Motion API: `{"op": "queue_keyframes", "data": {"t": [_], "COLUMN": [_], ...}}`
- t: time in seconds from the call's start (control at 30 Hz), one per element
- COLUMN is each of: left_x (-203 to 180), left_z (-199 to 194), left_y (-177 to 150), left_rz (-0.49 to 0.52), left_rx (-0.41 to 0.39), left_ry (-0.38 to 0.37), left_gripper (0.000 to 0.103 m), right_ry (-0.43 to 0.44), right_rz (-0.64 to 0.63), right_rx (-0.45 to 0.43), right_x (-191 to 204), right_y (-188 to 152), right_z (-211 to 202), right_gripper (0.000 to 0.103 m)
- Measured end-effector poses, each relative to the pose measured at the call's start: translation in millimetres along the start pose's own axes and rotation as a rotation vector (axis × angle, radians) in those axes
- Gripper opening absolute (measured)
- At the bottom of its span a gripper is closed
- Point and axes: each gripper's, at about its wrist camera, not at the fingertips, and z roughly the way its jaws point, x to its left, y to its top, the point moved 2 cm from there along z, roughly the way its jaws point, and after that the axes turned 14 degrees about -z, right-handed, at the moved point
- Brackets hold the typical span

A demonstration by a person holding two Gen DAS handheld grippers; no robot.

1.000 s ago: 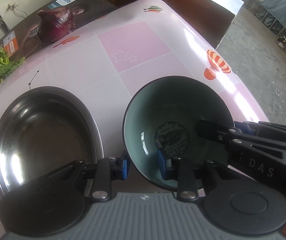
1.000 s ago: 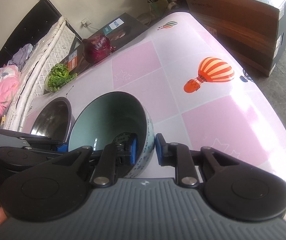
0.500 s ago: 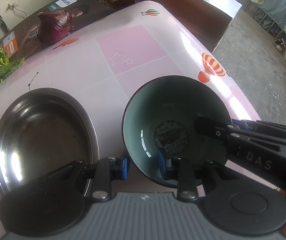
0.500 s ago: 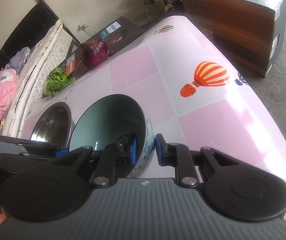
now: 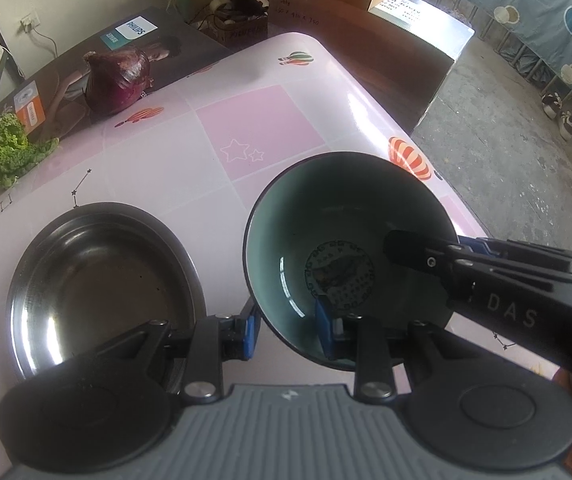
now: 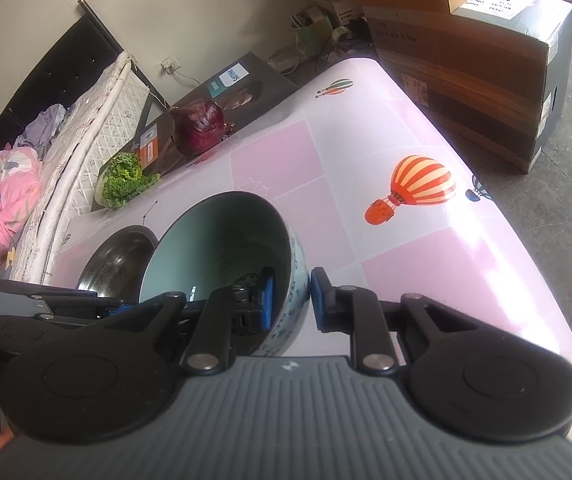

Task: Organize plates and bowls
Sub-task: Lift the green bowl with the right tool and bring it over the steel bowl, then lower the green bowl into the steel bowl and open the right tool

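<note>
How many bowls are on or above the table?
2. The teal ceramic bowl is gripped at its rim by both grippers; the steel bowl sits on the table to its left. Others may be out of view.

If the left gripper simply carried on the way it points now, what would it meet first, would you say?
Probably the teal bowl itself: the left gripper already has its jaws astride the near rim, so the wall sits directly ahead.
</note>
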Motion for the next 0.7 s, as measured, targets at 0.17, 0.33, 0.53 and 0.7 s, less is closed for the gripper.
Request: {"op": "queue_keyframes", "data": {"t": [0.17, 0.33, 0.53, 0.7], "left_x": [8, 27, 68, 109], "left_z": [-14, -29, -47, -54], "left_y": [1, 1, 1, 1], "left_rz": [-0.019, -0.046, -0.094, -0.143], "left_rx": [-0.027, -0.05, -0.068, -0.077], "left_ry": [-0.002, -0.002, 0.02, 0.056], "left_gripper": [0.03, 0.03, 0.03, 0.03], "right_ry": [0.0, 0.014, 0.058, 0.111], "right_rz": [-0.021, -0.046, -0.08, -0.114], "right_rx": [-0.01, -0.017, -0.011, 0.012], "right_x": [12, 31, 67, 106], "right_y": [8, 16, 25, 31], "right_z": [-7, -10, -2, 17], "right_gripper": [0.018, 0.018, 0.018, 0.018]}}
